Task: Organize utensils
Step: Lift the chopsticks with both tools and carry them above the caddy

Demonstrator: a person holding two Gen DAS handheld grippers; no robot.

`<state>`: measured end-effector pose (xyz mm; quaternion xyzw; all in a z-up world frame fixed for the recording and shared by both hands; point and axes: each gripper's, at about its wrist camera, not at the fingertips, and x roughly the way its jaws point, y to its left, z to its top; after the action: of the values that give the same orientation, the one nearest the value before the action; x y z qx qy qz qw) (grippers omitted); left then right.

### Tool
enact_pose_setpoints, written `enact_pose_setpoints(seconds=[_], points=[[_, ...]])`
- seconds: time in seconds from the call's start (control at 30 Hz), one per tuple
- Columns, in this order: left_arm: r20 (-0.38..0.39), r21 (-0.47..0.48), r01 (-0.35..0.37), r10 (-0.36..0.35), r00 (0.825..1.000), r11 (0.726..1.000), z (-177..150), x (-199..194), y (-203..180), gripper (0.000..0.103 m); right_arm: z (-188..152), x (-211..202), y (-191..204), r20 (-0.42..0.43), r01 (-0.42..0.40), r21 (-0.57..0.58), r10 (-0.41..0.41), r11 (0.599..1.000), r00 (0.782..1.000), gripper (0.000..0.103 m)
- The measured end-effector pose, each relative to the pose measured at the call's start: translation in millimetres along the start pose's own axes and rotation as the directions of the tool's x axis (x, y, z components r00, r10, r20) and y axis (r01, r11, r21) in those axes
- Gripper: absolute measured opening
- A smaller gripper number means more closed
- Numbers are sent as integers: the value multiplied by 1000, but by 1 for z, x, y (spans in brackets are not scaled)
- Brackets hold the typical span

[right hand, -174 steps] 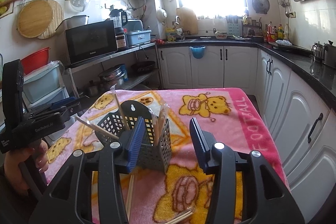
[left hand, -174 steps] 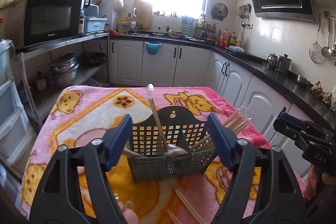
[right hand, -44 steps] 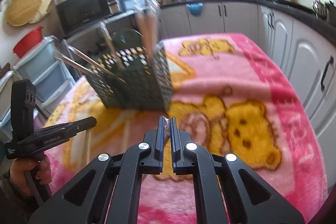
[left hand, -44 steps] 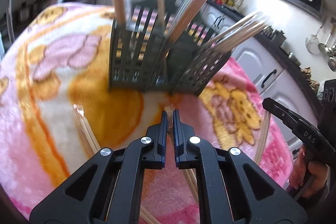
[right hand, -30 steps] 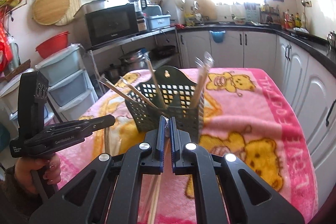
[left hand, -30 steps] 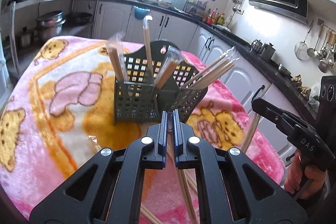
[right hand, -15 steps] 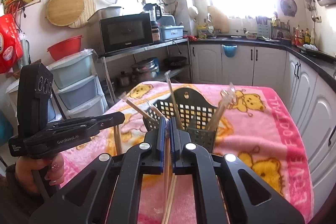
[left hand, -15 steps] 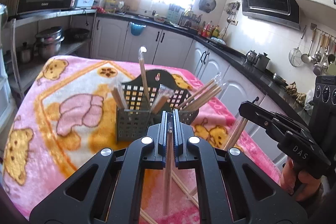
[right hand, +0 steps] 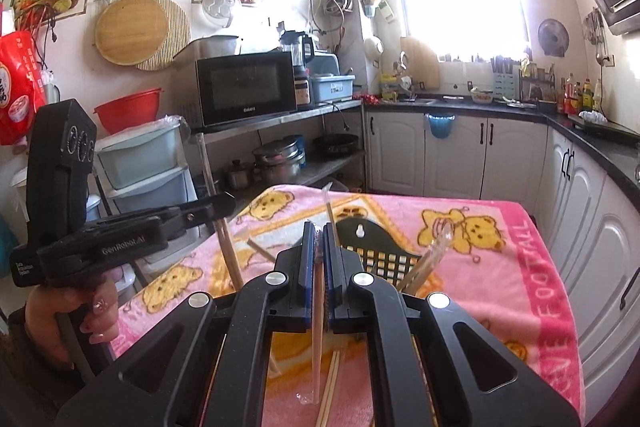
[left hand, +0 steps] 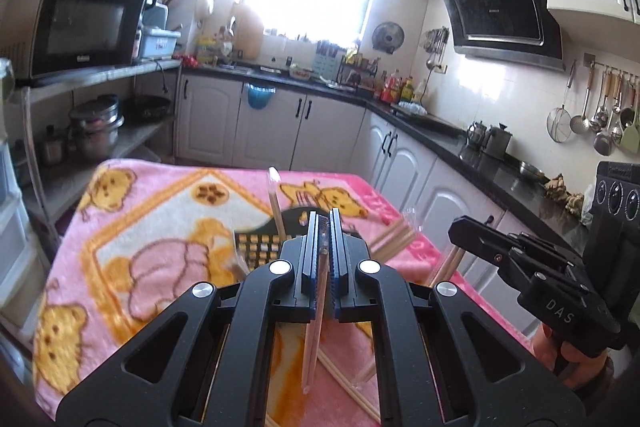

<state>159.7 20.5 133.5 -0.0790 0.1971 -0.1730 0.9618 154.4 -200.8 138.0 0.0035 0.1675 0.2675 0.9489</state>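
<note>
On the pink bear-print blanket (left hand: 120, 227), the dark slotted plastic utensil basket (right hand: 384, 259) holds several wrapped chopsticks; the left gripper (left hand: 323, 259) and right gripper (right hand: 319, 267) each have jaws clamped on another wrapped chopstick pair (left hand: 314, 339), with loose wooden chopsticks (right hand: 331, 383) left.

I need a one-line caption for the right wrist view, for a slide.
Right gripper, jaws shut on a wrapped chopstick pair, held above the dark utensil basket on a pink bear blanket.

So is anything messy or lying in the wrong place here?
Yes. Some chopsticks lie loose on the pink blanket instead of standing in the dark basket. Each gripper holds a wrapped pair, left gripper and right gripper.
</note>
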Motion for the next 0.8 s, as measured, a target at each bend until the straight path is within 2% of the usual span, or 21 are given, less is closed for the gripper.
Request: enact_pose_setpoints(seconds=[0.5,0.8], points=[[157,51,-36,28,987,998,76,-18,2,2,59,-8,-3,140,30,-40,-24,999,990,5],[211,26,-29,23,977,999,111,-10,5,2,95,-8,-20,223,79,-45,-67,996,973,5]])
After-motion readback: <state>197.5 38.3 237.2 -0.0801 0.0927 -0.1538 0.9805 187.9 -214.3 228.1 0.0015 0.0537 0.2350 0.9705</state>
